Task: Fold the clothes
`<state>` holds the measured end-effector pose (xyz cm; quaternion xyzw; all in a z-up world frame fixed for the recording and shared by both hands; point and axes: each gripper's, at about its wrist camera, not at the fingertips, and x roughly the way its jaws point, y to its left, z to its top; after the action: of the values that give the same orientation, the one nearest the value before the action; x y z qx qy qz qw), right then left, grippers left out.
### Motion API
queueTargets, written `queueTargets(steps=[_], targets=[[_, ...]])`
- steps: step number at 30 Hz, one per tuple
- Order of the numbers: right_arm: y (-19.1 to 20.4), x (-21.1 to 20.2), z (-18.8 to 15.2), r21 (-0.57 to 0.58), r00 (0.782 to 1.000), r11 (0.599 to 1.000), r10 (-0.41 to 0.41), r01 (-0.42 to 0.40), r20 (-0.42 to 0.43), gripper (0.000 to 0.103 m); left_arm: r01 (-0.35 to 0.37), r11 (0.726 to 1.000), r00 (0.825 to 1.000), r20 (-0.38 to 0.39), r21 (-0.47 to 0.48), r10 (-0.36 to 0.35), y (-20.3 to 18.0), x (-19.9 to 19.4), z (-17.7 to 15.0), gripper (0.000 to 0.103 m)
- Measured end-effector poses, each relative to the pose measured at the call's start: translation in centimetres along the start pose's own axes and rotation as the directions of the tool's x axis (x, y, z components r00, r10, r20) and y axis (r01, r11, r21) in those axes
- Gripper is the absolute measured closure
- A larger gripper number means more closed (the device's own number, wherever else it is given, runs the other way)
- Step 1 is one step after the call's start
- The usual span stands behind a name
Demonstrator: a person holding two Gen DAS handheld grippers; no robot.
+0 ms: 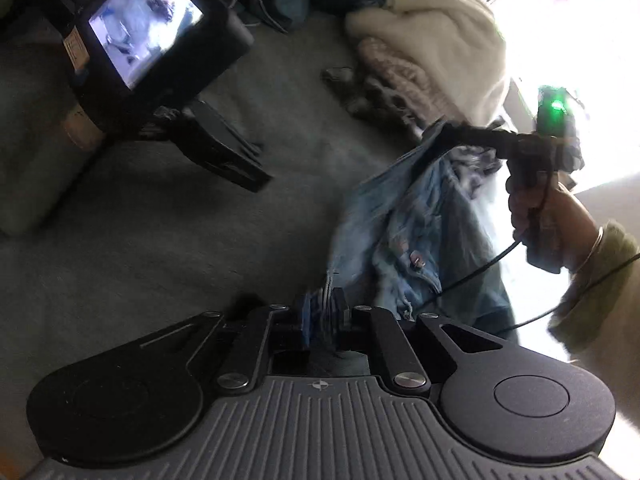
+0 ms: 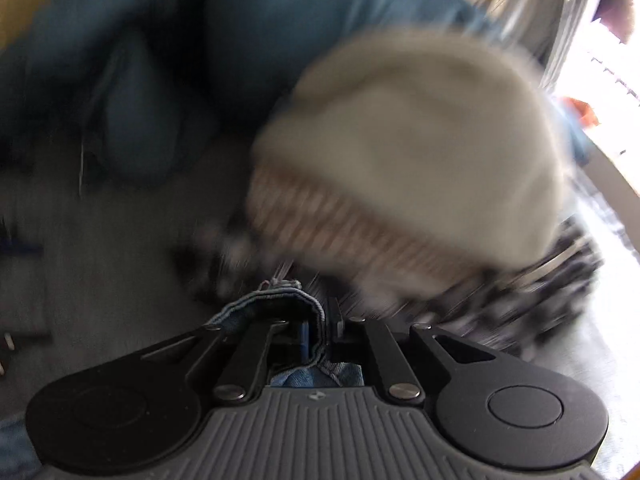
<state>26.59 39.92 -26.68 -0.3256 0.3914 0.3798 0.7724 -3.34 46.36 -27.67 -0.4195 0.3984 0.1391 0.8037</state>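
Spreading the denim garment (image 1: 404, 236) flat is judged to be the step in hand, and it is best done by keeping both held edges taut and level while the cloth is lowered onto the grey surface (image 1: 160, 220). A hem should be laid down first, then the rest drawn away from it, so that no crease is trapped underneath. Enough room should be kept from the pile of other clothes beyond.

The left claw (image 1: 322, 314) is clenched on a frayed denim edge, which is seen pinched between its blue pads. The right claw (image 2: 322, 334) has a folded denim hem between its pads, with a narrow gap visible beside the cloth on one side; whether the pads still press on it cannot be told, since the right wrist view is heavily blurred. In the left wrist view the right claw is seen from outside, held in a hand (image 1: 536, 216) with a pale green sleeve, its tip at the upper edge of the garment.

The garment is light blue, faded and crumpled, with metal buttons (image 1: 416, 258) and stitched seams. It hangs bunched between the two claws, just above the surface. Near it lie a cream fleece (image 1: 436, 36), a striped knit (image 2: 344, 224) and a dark patterned cloth (image 1: 372, 96).
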Motion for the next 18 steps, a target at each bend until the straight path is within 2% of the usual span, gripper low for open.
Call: queueTargets(steps=[1, 2, 4, 6, 8, 10, 11, 14, 18], targets=[[-0.1, 1.2, -0.2, 0.003, 0.998, 1.0, 0.017, -0.017, -0.055, 0.067, -0.016, 1.0, 1.0, 0.011, 0.022, 0.016, -0.2, -0.3, 0.1, 0.09], [-0.6, 1.4, -0.4, 0.033, 0.997, 0.999, 0.031, -0.029, -0.073, 0.054, -0.024, 0.999, 0.999, 0.023, 0.042, 0.023, -0.4, -0.7, 0.3, 0.087], [-2.2, 0.5, -0.7, 0.116, 0.996, 0.992, 0.062, -0.055, -0.06, 0.047, -0.034, 0.996, 0.998, 0.055, 0.083, 0.029, -0.8, -1.3, 0.7, 0.075], [-3.8, -2.0, -1.2, 0.193, 0.995, 0.977, 0.098, -0.096, 0.0, 0.038, -0.032, 0.989, 0.998, 0.064, 0.143, 0.023, -1.4, -1.2, 1.1, 0.074], [-5.1, -5.0, -2.1, 0.241, 0.989, 0.959, 0.136, -0.147, 0.063, 0.038, -0.002, 0.978, 0.999, 0.033, 0.21, -0.005, -2.4, -0.8, 1.4, 0.074], [-5.1, -7.8, -3.3, 0.221, 0.976, 0.954, 0.183, -0.204, 0.114, 0.038, 0.025, 0.959, 0.999, -0.028, 0.283, -0.017, -4.0, 0.3, 1.2, 0.073], [-5.0, -8.9, -3.9, 0.189, 0.969, 0.954, 0.213, -0.234, 0.126, 0.038, 0.017, 0.944, 0.999, -0.046, 0.328, -0.002, -4.7, 1.0, 0.9, 0.073], [-3.4, -10.4, -6.1, 0.06, 0.951, 0.953, 0.291, -0.298, 0.102, 0.038, -0.008, 0.9, 0.995, -0.085, 0.437, 0.05, -6.5, 3.2, 0.4, 0.073], [-1.1, -7.7, -7.9, -0.04, 0.956, 0.955, 0.294, -0.293, 0.013, 0.043, -0.034, 0.861, 0.979, -0.157, 0.507, 0.131, -6.7, 6.6, 0.9, 0.072]])
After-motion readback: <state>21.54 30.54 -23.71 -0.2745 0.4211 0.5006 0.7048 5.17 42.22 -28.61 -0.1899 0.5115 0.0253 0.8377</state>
